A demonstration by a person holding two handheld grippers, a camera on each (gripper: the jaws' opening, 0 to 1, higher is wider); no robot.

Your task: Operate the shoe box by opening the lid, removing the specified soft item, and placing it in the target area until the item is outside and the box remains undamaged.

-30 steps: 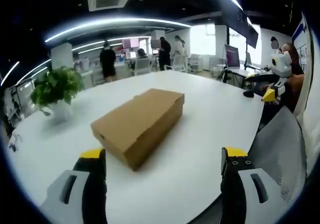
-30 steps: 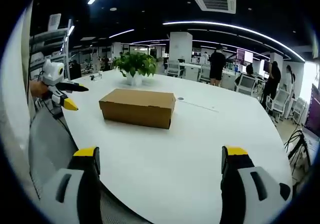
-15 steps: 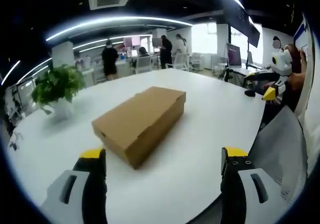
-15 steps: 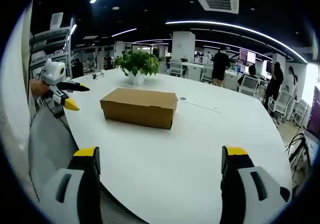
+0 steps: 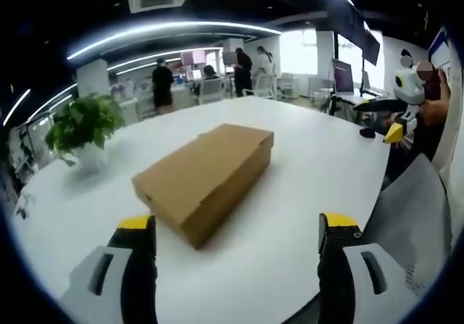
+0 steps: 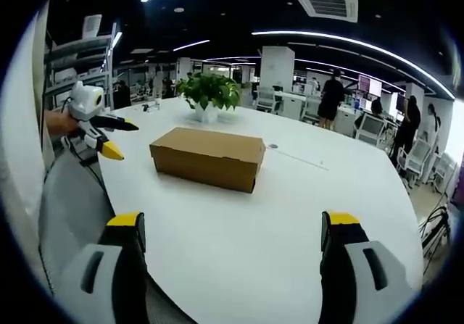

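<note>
A closed brown cardboard shoe box (image 5: pixel 205 179) lies at the centre of the left gripper view on a wide white round table (image 5: pixel 312 157), its lid down. The left gripper (image 5: pixel 235 266) hangs level above the table's near edge, yellow-tipped jaws spread wide and holding nothing, the box just beyond them. In the right gripper view the box (image 6: pixel 209 157) sits left of centre, with a green potted plant (image 6: pixel 210 94) behind it at upper centre. The right gripper (image 6: pixel 232 266) is likewise level, jaws spread and empty, well short of the box.
</note>
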